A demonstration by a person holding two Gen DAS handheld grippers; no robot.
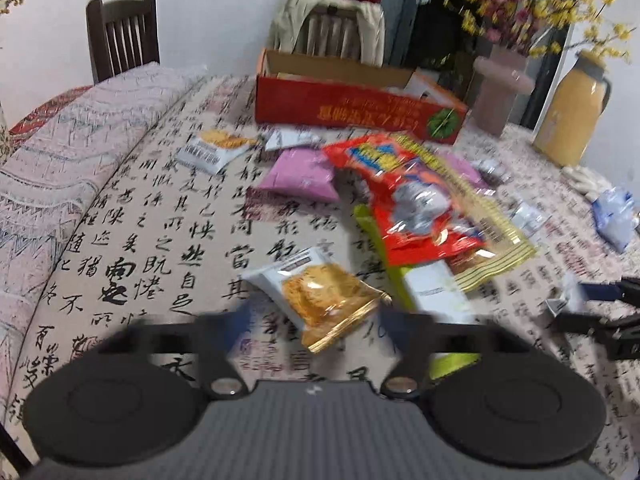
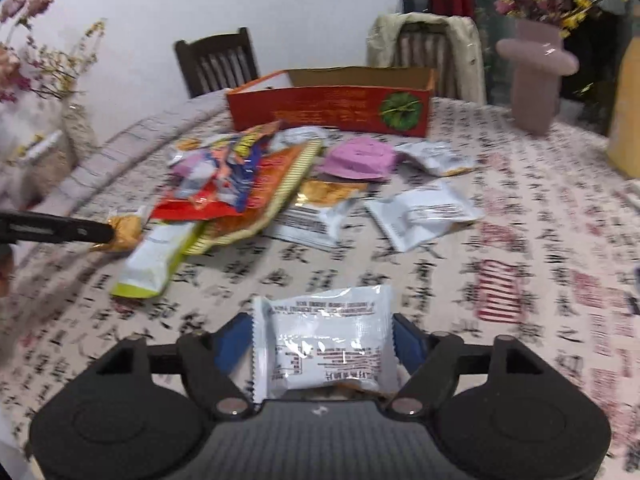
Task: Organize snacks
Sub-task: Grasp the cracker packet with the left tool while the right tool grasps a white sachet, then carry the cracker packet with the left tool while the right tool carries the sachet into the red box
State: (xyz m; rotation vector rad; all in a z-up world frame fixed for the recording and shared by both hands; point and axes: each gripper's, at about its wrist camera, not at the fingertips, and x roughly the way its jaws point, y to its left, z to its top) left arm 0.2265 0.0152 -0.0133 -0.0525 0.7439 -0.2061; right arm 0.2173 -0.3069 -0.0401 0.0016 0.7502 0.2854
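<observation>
Clearly the sorting is mid-way: most snacks lie loose on the table, and the red box, at the upper middle of both views, looks nearly empty, though its inside is mostly hidden. In the right wrist view the right gripper at the lower centre has its blue pads pressed against both sides of a white packet, so it seems clamped on it. In the left wrist view the left gripper sits at the bottom with its fingers apart around the lower end of an orange packet; motion blur leaves it unclear whether they touch it. A pile of bags, red on top, lies right of centre, between the grippers and the box. Likely the step in hand is carrying the white packet to the box; the next move calls for lifting it over the pile and releasing above the open top.
</observation>
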